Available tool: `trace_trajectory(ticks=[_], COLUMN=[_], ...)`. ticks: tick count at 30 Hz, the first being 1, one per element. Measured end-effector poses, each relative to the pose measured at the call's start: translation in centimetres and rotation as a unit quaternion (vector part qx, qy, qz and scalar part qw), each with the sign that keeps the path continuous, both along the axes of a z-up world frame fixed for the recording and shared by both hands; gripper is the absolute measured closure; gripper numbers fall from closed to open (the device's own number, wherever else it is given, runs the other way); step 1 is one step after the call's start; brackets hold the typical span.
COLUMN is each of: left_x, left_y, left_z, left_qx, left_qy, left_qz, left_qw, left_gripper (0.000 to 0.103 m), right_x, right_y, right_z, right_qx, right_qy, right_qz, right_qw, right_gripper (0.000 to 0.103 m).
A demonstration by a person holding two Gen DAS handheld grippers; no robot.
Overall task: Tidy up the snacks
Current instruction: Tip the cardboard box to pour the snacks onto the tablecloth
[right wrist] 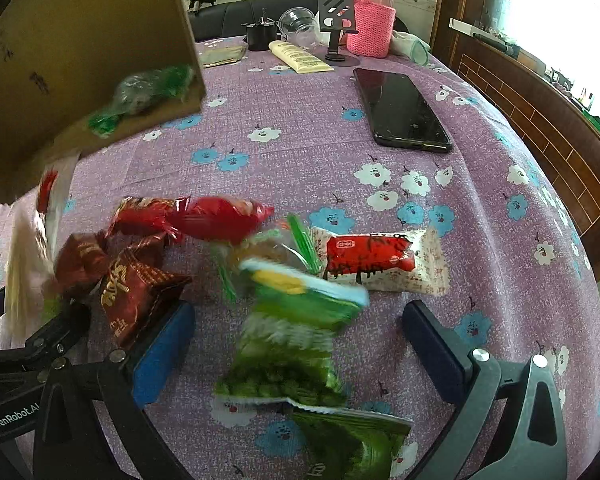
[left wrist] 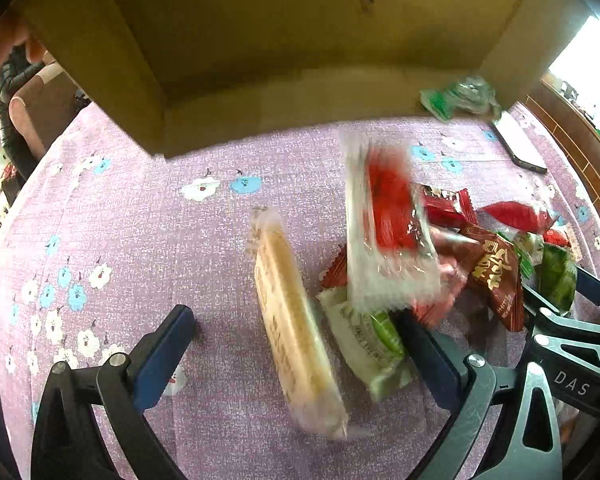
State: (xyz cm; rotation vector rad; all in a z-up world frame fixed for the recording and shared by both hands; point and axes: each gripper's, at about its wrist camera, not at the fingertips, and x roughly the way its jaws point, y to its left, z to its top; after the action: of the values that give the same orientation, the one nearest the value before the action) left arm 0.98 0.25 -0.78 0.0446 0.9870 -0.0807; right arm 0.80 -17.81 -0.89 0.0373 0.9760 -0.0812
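Observation:
A cardboard box lies tipped on its side with its mouth facing me, and a green wrapped snack sits inside by its right wall. My left gripper is open over a long beige cracker pack and a white-and-green pack. Above them a red-and-white packet is blurred in mid-air. My right gripper is open, with a blurred green packet loose between its fingers. Another green packet lies closer in. Red candy and dark red packets are piled to the left.
A black phone lies flat on the purple flowered tablecloth to the right. At the far edge stand a pink flask, a phone stand, a cream tube and a glass jar. Another red-and-white packet lies ahead of my right gripper.

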Motion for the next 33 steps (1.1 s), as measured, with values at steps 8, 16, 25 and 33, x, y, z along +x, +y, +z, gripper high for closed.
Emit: trace_trajectory(ticks=[8, 16, 25, 33], left_x=[0.13, 0.1, 0.12, 0.12], left_y=[0.02, -0.1, -0.05, -0.03], left_z=[0.12, 0.13, 0.14, 0.14], left_qx=[0.0, 0.0, 0.0, 0.0], left_qy=[0.0, 0.0, 0.001, 0.001], left_qz=[0.0, 0.0, 0.0, 0.0], left_qw=[1.0, 1.0, 1.0, 1.0], left_gripper=[0.0, 0.0, 0.0, 0.0], right_x=[0.05, 0.13, 0.14, 0.15], right_y=[0.06, 0.09, 0.11, 0.07], right_z=[0.03, 0.04, 0.1, 0.11], right_qx=[0.0, 0.0, 0.0, 0.0], right_qy=[0.0, 0.0, 0.001, 0.001], right_qz=[0.0, 0.0, 0.0, 0.0], right_qw=[1.0, 1.0, 1.0, 1.0], right_gripper=[0.0, 0.0, 0.0, 0.0])
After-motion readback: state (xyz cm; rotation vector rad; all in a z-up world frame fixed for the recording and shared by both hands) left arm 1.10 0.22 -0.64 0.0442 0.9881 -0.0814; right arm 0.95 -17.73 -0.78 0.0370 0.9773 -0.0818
